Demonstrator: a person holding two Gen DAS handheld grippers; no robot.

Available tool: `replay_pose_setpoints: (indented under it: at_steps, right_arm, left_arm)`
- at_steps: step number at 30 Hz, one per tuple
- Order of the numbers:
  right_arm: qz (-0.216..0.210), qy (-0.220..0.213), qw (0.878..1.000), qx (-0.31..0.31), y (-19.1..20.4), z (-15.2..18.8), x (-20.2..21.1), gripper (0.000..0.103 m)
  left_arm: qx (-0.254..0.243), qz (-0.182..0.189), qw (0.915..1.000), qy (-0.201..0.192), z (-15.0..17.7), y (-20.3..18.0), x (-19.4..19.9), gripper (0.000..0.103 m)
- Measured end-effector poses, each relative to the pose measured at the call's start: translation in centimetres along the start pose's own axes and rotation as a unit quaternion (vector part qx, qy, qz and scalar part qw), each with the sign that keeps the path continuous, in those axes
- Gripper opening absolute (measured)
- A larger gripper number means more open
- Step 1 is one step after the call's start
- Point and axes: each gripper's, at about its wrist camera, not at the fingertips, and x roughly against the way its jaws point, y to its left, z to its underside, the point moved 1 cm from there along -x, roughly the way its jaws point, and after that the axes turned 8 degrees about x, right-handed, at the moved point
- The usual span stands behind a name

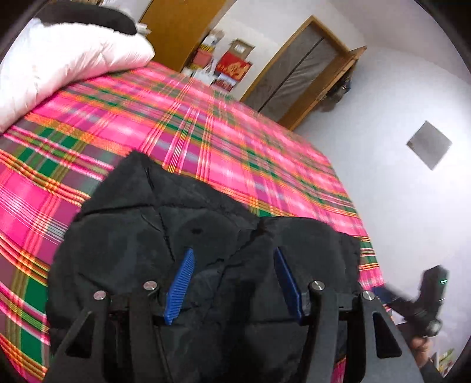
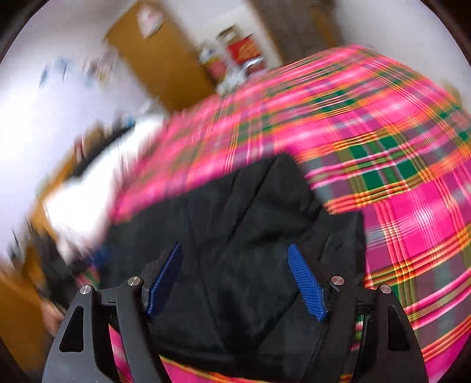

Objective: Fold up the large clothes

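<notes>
Bed (image 1: 182,123): fills most of both views; covered by a pink plaid sheet with green and orange stripes. Right wrist view is strongly motion-blurred.
Walls (image 1: 397,88): white, beyond the far and right edges of the bed; a grey square panel (image 1: 429,145) is on the right wall.
Quilt (image 1: 67,62): white, bulky, lying at the far left corner of the bed with a dark item on top of it; appears as a white smear at left in the right wrist view (image 2: 97,182).
Doors: wooden door (image 1: 173,26) at far centre; a second wooden-framed doorway (image 1: 297,73) to its right, with a grey sheet behind the frame.
Black jacket (image 1: 176,235): padded, lying on the near part of the bed, bunched rather than flat, seams and creases visible; in the right wrist view (image 2: 235,235) its near edge reaches the near side of the bed.
Clutter (image 1: 232,67): red and white items against the far wall between the doors; details too small to tell.
Left hand-held gripper (image 1: 234,259): blue fingers spread apart, released, holding nothing; poised over the jacket, contact not discernible.
Right hand-held gripper (image 2: 235,256): blue fingers spread wide, released, nothing between them; over the jacket; also visible at the near right of the left wrist view (image 1: 424,300), beside the bed edge.
</notes>
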Motion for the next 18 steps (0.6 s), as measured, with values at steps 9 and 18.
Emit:
replay_pose_setpoints:
  at_steps: [9,18]
  right_arm:
    - [0.088,0.053,0.993,0.058,-0.6,-0.5,-6.8,0.077]
    - [0.104,0.051,0.993,0.032,-2.4,-1.4,-9.1,0.084]
  left_arm:
    - [-0.075,-0.047,0.9933,0.074,0.8,-0.2,-4.4,0.059]
    - [-0.071,-0.113,0.9908,0.024,-0.7,1.5,-8.3,0.051]
